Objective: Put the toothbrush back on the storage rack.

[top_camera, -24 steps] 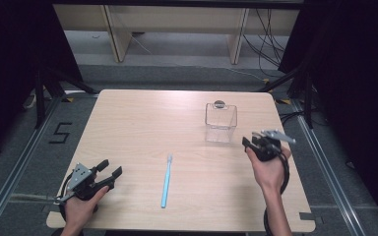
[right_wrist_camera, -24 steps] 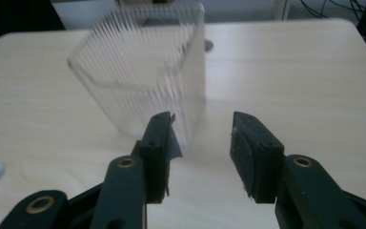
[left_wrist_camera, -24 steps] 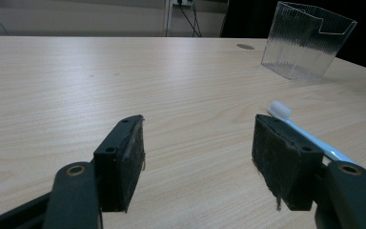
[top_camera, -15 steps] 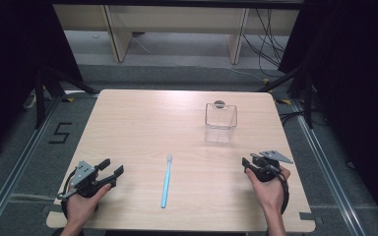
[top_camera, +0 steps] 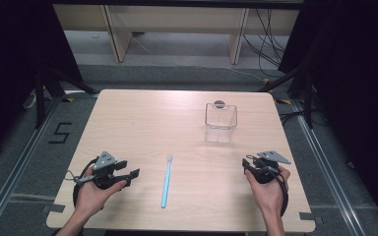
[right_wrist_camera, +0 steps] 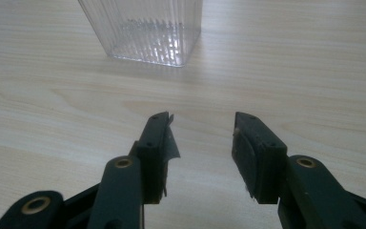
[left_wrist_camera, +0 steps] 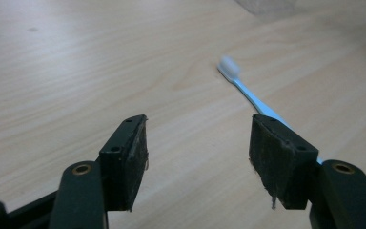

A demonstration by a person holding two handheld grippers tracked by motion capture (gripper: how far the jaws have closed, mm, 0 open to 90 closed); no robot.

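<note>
A light-blue toothbrush (top_camera: 166, 181) lies flat on the wooden table (top_camera: 147, 118) near the front, its white bristle head pointing away from me. To its left my left gripper (top_camera: 129, 173) rests low with jaws open toward the brush. In the left gripper view the toothbrush (left_wrist_camera: 248, 93) runs behind the right jaw, and nothing sits between the left gripper's (left_wrist_camera: 198, 157) pads. A clear ribbed container (top_camera: 220, 120) stands upright at the back right. My right gripper (top_camera: 250, 166) is held near the front right, open and empty. The container (right_wrist_camera: 145, 28) stands well ahead of the right gripper (right_wrist_camera: 201, 152).
A small dark round object (top_camera: 219, 103) lies just behind the container. Past the table's far edge stand wooden furniture legs (top_camera: 114, 34), with cables (top_camera: 270, 44) on the floor. A "5" is marked on the floor (top_camera: 60, 132) at the left.
My right hand has drawn back from beside the container toward the table's near edge. The left gripper has stayed almost in place.
</note>
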